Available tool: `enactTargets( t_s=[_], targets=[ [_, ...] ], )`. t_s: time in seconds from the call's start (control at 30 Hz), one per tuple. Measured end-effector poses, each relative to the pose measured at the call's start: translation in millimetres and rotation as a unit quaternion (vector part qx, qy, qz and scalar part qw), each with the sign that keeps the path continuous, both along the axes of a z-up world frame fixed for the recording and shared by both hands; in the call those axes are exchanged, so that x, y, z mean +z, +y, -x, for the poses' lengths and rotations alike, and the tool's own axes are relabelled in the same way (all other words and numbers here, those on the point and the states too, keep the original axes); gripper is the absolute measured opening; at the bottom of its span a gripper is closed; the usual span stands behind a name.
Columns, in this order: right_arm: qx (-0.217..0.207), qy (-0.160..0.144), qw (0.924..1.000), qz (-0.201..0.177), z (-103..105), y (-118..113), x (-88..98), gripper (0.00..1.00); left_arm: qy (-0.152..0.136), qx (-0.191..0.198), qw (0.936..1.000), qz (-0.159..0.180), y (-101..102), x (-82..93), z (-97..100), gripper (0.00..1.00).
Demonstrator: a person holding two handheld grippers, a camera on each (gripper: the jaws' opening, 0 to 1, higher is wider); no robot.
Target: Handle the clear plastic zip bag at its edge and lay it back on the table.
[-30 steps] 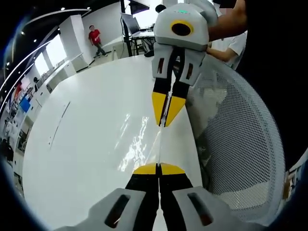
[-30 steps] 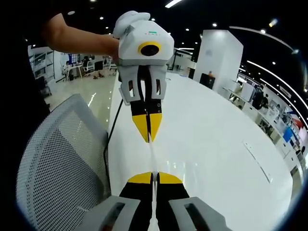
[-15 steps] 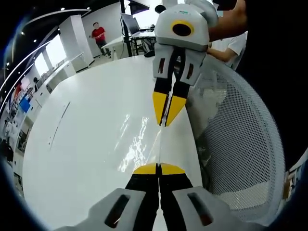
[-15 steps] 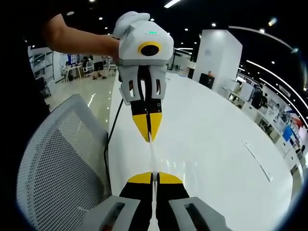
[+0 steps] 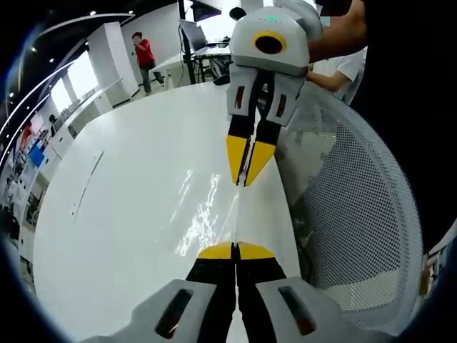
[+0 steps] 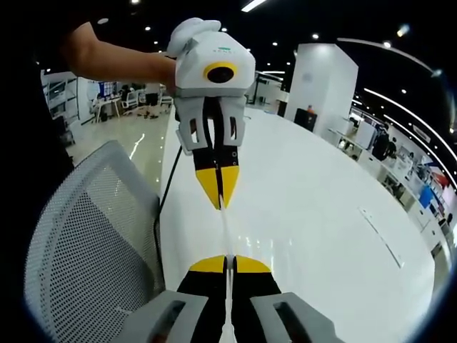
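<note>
Clear zip bag held edge-on between two closed grippers above the white table

Left gripper view, near to far: the left gripper [image 5: 235, 249] has its yellow-tipped jaws pressed together on the near edge of the clear plastic zip bag [image 5: 238, 214], which runs as a thin taut strip to the right gripper [image 5: 245, 180], likewise clamped on the far edge. The bag hangs over the edge of the white table [image 5: 128, 207], beside a white mesh chair [image 5: 357, 214]. Right gripper view: the right gripper [image 6: 228, 261] pinches the bag [image 6: 226, 229]; opposite, the left gripper [image 6: 220, 204] grips the other end, held by a hand [image 6: 170, 68]. Beyond lies an open office floor
</note>
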State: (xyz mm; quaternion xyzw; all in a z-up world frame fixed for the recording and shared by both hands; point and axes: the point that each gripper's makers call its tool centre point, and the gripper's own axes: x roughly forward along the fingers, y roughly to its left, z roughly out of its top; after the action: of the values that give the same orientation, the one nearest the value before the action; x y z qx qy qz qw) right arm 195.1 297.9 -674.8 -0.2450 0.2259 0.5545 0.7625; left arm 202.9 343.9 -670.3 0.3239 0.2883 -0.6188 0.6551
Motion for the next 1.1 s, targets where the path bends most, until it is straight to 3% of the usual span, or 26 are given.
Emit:
enactTargets(
  t_s=[1.1],
  targets=[
    [-0.009, -0.002, 0.9999, -0.010, 1.8, -5.6, 6.7, 0.00, -0.006, 0.003, 1.0000, 0.004, 0.2, 5.6, -0.7, 0.00]
  ],
)
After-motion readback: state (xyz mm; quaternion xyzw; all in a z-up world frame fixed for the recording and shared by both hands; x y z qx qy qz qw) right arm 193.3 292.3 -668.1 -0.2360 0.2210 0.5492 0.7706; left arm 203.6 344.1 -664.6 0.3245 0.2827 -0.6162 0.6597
